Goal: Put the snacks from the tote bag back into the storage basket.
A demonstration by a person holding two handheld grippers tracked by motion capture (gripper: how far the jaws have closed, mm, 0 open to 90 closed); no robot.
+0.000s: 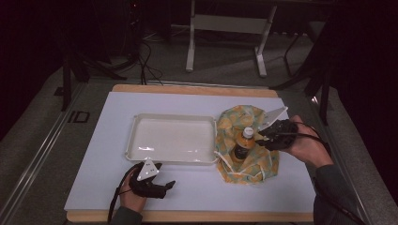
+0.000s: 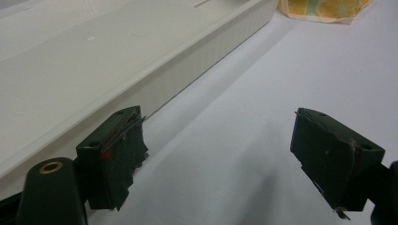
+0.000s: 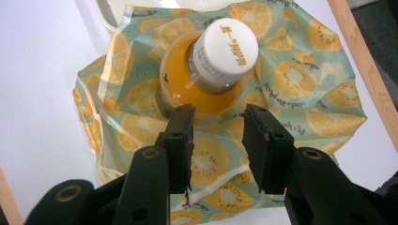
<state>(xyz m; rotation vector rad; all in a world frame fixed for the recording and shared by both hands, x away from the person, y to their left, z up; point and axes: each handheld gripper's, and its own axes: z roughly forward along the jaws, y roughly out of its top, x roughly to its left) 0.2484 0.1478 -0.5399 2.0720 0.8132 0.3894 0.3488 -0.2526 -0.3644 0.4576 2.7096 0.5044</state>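
Bottle point(image 3: 206, 70) upright in fruit-print bag point(image 3: 300, 89), cap up.
Right tongs point(image 3: 218, 124) partly apart just beside it; left tongs point(image 2: 220, 159) wide apart near tray point(image 2: 94, 61) on counter point(image 1: 103, 154).

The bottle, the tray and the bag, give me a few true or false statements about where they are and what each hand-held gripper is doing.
1. The bottle stands upright on the fruit-print bag. True.
2. The bottle's white cap is off. False: the cap is on the bottle.
3. The white tray holds the bottle. False: the tray holds nothing; the bottle is on the bag, to the tray's right in the high view.
4. The left hand-held gripper is open over bare table, beside the tray's wall. True.
5. The right hand-held gripper is clamped on the cap. False: its jaws are apart, just short of the bottle.
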